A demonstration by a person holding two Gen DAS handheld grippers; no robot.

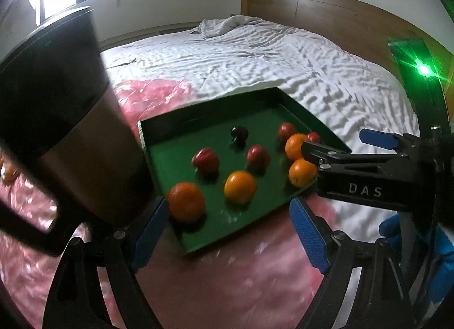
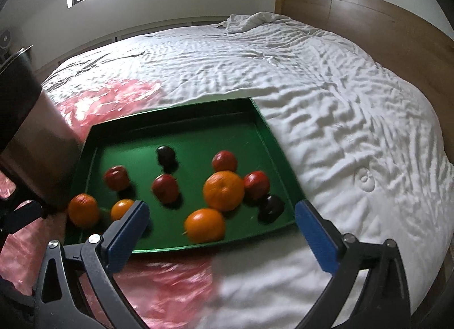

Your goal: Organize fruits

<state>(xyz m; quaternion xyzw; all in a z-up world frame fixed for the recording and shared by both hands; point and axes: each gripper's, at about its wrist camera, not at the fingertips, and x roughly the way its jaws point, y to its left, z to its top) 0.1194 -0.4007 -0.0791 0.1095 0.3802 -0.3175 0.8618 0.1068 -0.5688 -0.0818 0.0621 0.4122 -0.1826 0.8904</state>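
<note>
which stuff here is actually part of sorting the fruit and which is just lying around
Part of the job: green tray, oranges, red fruits, dark plums, left gripper, right gripper.

Just lying about: pink plastic sheet, metal bin, white bedding.

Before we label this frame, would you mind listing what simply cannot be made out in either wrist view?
- Dark container, left wrist view: fills the left side, blurred; its contents and the bed behind it are hidden.
- Tray, left wrist view: the right gripper covers its right corner, hiding the dark fruit seen from the right wrist.
- Small orange, right wrist view: partly behind a blue gripper pad.
- Fruit types: motion blur leaves the red fruits unidentifiable.
</note>
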